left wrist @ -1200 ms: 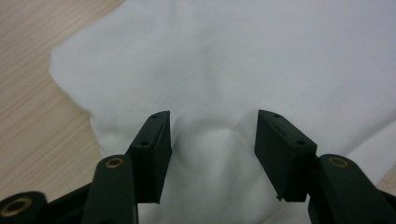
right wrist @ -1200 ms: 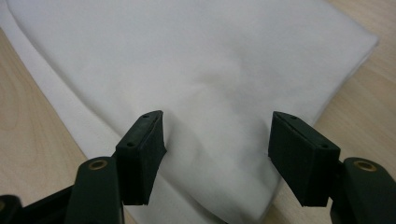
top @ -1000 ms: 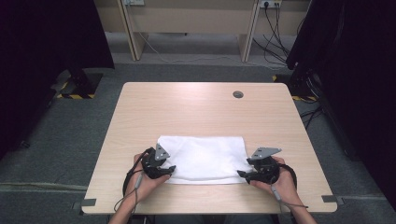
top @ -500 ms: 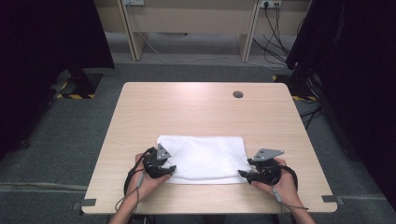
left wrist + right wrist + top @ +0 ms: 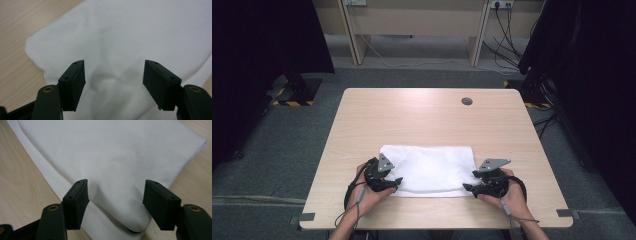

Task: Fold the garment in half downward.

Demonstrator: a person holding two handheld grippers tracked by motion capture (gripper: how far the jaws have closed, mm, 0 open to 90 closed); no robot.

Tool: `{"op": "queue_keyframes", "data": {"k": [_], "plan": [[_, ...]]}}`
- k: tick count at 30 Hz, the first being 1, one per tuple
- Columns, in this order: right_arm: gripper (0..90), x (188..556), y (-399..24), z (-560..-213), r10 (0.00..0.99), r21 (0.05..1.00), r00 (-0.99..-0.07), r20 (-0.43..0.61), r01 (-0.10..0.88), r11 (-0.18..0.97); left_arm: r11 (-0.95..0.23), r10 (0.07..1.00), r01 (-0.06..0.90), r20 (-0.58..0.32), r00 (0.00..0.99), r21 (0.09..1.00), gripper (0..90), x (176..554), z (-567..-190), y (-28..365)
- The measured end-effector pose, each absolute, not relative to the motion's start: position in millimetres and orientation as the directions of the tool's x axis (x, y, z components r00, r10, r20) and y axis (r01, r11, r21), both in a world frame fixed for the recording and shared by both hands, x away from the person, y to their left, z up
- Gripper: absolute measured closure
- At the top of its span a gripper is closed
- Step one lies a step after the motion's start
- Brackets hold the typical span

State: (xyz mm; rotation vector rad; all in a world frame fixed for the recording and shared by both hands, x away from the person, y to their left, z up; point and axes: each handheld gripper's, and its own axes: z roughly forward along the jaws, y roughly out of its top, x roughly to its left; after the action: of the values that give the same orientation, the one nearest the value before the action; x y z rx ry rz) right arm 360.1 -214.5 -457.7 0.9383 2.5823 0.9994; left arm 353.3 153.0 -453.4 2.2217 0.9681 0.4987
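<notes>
Straddling white cloth corners, left claw just widened, right claw too (cloth underside hidden)

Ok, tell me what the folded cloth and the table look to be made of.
White cloth: soft woven fabric, probably cotton; matte, with gentle creases and a stitched hem. Table: light wood-grain top, likely laminate; smooth with even grain lines.

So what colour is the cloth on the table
Plain white, no pattern; the cloth shows best in the right gripper view.
</notes>
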Motion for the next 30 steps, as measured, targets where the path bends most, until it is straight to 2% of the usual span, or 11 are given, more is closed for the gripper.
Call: {"op": "queue_keyframes", "data": {"k": [4,11,30], "plan": [[32.1,358.9,-213.3,-452.9,0.634,0.676,-0.773,0.019,0.477,0.562,-0.499,0.758,0.500,0.077,0.648,0.708,30.5,355.1,-447.6,151.9],[30.2,358.2,-217.7,-451.9,0.643,0.684,-0.765,0.027,0.483,0.546,-0.462,0.779,0.509,0.058,0.624,0.726,27.2,358.0,-440.1,160.1],[27.4,357.8,-224.8,-446.3,0.663,0.696,-0.748,0.030,0.491,0.523,-0.434,0.798,0.522,0.044,0.602,0.734,27.0,357.5,-432.8,172.9]]}}
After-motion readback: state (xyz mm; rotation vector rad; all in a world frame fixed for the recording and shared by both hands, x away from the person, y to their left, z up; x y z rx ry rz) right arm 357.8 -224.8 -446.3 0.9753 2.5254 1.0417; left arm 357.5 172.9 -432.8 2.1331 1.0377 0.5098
